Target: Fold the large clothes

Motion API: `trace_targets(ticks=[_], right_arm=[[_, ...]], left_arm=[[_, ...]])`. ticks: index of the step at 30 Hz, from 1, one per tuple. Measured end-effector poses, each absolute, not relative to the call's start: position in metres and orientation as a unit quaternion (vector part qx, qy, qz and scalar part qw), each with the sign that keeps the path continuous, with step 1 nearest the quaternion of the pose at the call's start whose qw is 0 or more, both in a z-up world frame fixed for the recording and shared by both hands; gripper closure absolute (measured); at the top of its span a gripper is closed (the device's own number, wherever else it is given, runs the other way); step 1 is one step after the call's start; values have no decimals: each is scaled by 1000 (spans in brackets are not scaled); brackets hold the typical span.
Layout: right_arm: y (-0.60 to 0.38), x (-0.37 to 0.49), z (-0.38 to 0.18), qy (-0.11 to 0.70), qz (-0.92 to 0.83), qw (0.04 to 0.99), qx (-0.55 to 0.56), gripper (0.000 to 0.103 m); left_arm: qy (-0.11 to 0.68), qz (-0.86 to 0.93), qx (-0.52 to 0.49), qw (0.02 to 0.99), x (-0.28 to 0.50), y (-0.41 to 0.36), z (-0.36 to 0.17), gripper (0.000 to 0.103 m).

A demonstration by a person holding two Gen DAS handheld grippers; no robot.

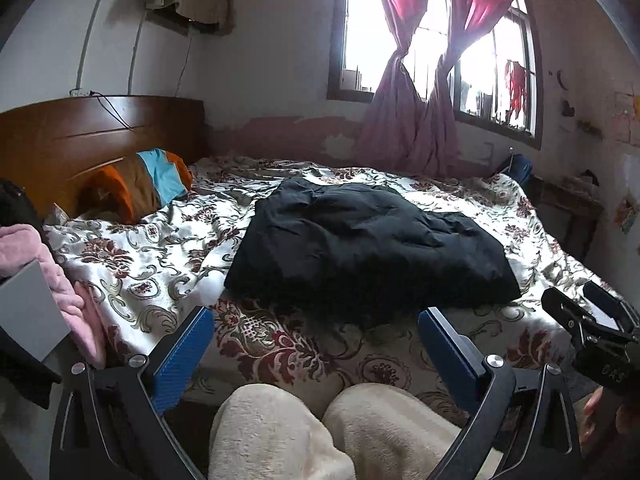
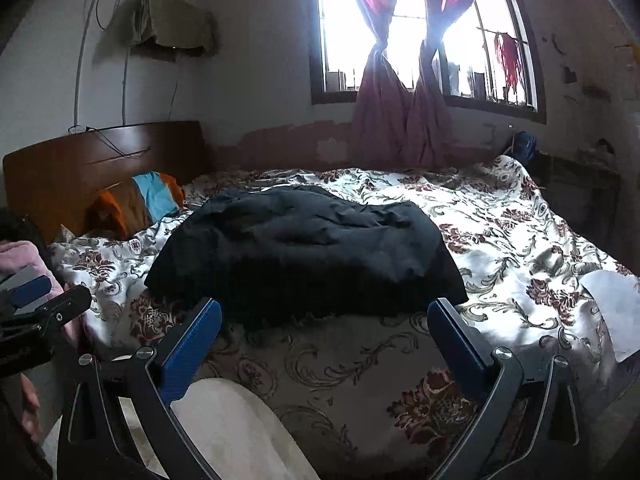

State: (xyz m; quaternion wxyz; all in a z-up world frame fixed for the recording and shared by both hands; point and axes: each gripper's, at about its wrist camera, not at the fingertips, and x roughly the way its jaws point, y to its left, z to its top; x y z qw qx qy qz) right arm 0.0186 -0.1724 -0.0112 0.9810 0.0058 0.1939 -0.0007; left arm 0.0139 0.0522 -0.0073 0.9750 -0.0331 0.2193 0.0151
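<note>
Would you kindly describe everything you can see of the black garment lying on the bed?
The black garment is a large, dark piece that looks like thin, slightly puffy fabric, creased all over. It lies spread in a roughly rectangular heap, with no sleeves or collar clearly showing, so its type cannot be told. It rests on the floral bedspread near the middle of the bed, its near edge close to the bed's front. Neither the left tongs nor the right tongs touch it; both are open.

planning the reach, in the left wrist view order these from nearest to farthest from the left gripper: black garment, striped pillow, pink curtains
1. black garment, straight ahead on the floral bedspread, just past the open jaws of the left gripper.
2. striped pillow, far left by the wooden headboard.
3. pink curtains, at the window behind the bed.
</note>
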Motion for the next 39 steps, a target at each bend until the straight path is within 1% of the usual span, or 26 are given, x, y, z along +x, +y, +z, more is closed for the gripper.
trace_targets(ticks=[39], right_arm=[[-173, 15, -12, 202, -2, 979, 11, 2]], left_arm=[[213, 23, -17, 977, 9, 45, -6, 0]])
